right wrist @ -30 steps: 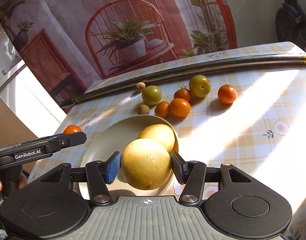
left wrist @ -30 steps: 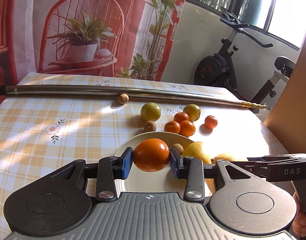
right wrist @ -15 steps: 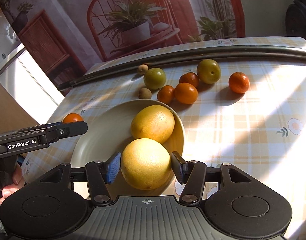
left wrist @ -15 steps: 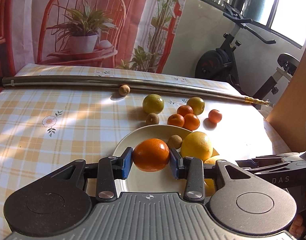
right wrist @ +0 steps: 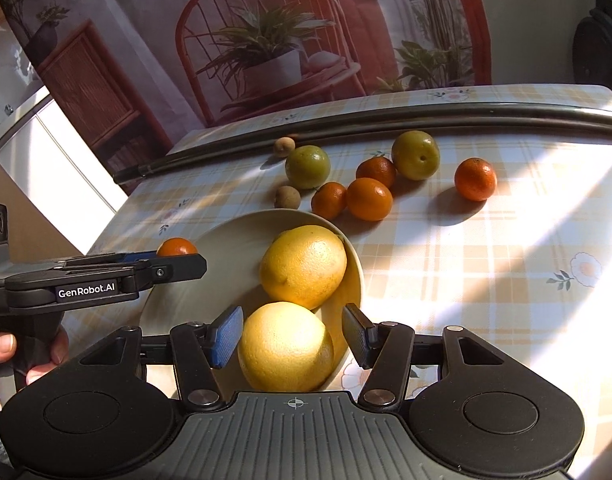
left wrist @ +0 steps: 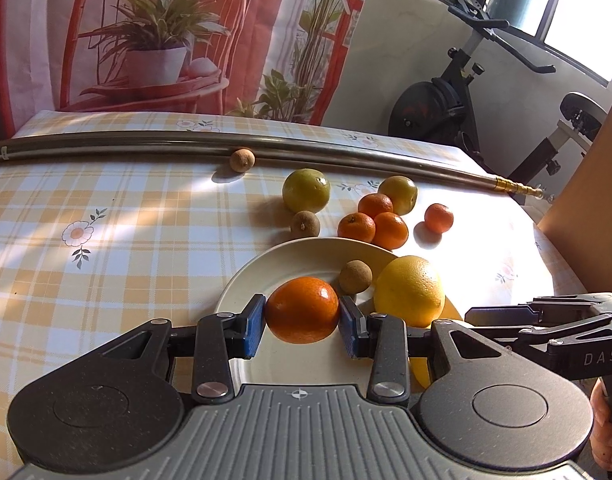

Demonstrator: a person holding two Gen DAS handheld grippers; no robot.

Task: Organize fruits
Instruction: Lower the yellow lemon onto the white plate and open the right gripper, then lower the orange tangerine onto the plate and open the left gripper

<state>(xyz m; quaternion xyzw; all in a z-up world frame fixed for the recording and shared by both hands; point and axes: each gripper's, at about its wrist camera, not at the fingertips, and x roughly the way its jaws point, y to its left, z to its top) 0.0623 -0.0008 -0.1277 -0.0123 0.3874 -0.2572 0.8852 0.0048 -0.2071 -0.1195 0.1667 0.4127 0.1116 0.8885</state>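
Left gripper (left wrist: 301, 321) pinches an orange (left wrist: 302, 309) over the plate (left wrist: 249, 276); right gripper (right wrist: 291, 336) spread around a yellow citrus (right wrist: 285, 346) at the rim. Crowded plate: dropping could nudge the longan (left wrist: 354, 277) or the far citrus (right wrist: 303, 266) off

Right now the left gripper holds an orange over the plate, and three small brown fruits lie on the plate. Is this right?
Not quite. The left gripper does hold the orange over the plate, but only one brown fruit lies on it; the other two brown fruits lie on the table. The left wrist view shows this.
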